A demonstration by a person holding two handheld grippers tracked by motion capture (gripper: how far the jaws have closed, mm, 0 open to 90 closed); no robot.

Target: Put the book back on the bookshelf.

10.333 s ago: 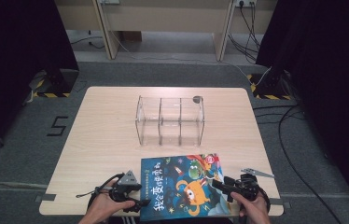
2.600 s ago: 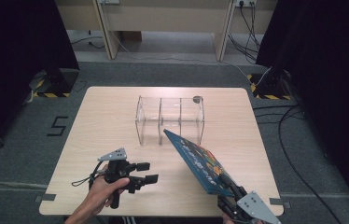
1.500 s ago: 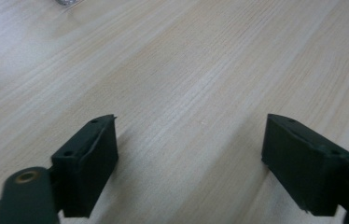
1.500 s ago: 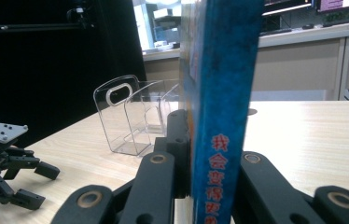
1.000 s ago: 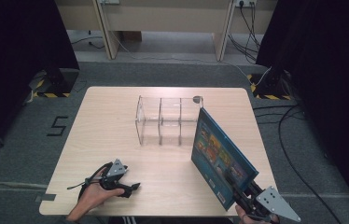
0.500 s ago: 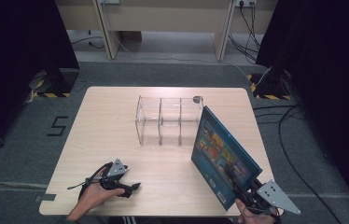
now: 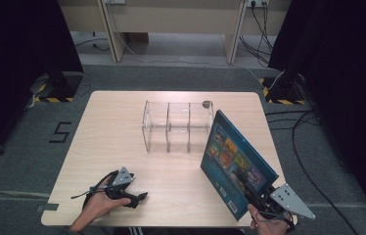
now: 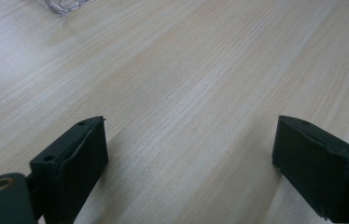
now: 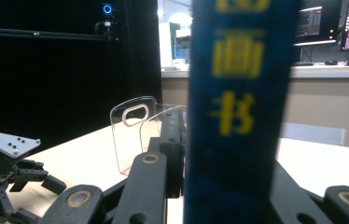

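A blue picture book (image 7: 237,159) stands on edge, tilted, over the table's front right part. My right gripper (image 7: 250,192) is shut on its lower near edge, held by a hand at the table's front. In the right gripper view the book's spine (image 9: 235,107) with yellow characters rises between the jaws of my right gripper (image 9: 228,154). At the front left my left gripper (image 7: 141,199) lies low on the table, open. Its jaws have just been opening a little. In the left gripper view only bare wood lies between the fingers of my left gripper (image 8: 189,140).
A clear acrylic rack (image 7: 178,125) with three compartments stands in the middle of the light wooden table (image 7: 122,142), just left of the book's far corner. It also shows as the rack (image 9: 133,130). A small dark thing (image 7: 206,104) sits at its back right corner.
The right gripper and the book have shifted very slightly away from the front edge. The left gripper has kept its place on the table.
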